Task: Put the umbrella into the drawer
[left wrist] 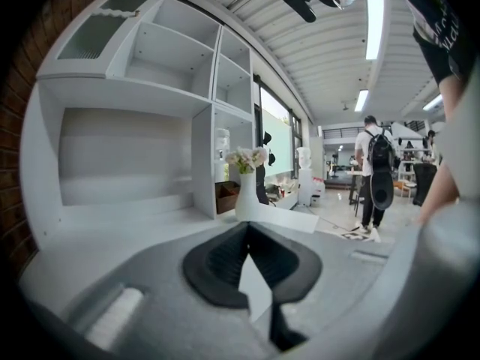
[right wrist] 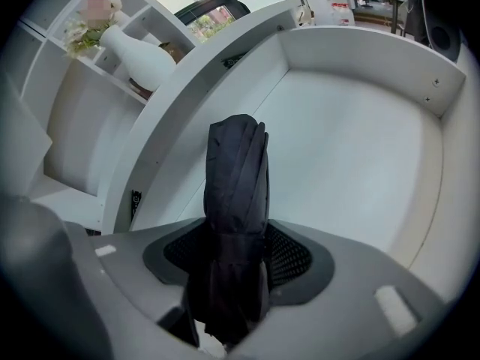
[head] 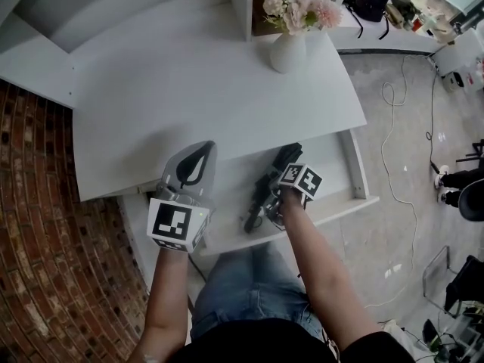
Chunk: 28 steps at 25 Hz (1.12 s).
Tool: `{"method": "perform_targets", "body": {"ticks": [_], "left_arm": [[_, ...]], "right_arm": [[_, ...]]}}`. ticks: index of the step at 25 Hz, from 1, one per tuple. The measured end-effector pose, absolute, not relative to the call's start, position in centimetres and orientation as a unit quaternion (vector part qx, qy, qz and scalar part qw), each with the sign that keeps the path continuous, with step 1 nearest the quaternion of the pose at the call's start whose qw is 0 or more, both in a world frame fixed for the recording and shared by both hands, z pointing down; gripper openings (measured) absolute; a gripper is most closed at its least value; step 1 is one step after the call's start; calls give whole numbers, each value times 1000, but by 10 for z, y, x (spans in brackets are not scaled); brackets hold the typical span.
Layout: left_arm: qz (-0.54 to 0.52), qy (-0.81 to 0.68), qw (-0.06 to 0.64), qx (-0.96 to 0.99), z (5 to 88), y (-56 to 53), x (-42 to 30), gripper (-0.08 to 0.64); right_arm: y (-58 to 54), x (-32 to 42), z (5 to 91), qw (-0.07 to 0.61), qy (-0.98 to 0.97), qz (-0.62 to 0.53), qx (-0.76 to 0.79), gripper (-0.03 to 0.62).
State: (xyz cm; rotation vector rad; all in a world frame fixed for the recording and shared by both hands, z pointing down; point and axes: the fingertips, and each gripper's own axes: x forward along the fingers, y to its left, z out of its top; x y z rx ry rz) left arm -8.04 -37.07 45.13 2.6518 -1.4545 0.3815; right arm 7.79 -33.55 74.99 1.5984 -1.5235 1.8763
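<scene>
At the far left a red brick wall [head: 38, 203] runs beside the white desk [head: 197, 74]. My left gripper [head: 209, 147] is above the front edge of this desk. Its jaws are pressed together at the tips and nothing is between them. The left gripper view looks across the desk top to the white shelves [left wrist: 165, 66] behind.

To the right of it, the drawer [head: 355, 169] stands pulled out under the desk edge, and its white bottom is bare. My right gripper [right wrist: 236, 250] is over the left part of this drawer, and its jaws are clamped around the umbrella [right wrist: 238, 167]. The umbrella is black and folded. In the right gripper view it passes between the two jaws and points away from me, toward the back of the drawer under the desk top. In the head view it lies slanted over the drawer, with the handle end toward my body. I cannot tell if it touches the drawer bottom or is just above it.

Farther back on the desk, a white vase [head: 288, 51] with pink and pale flowers [head: 299, 10] stands upright, well apart from both grippers. At the right, a white cable [head: 395, 172] runs over the grey floor [head: 393, 225].
</scene>
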Motion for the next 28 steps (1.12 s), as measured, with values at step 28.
{"method": "perform_targets", "body": {"ticks": [28], "left_arm": [[90, -472, 1, 877, 389, -352, -73, -5]], "right_arm": [[-318, 58, 640, 218, -683, 514, 472, 244]]}}
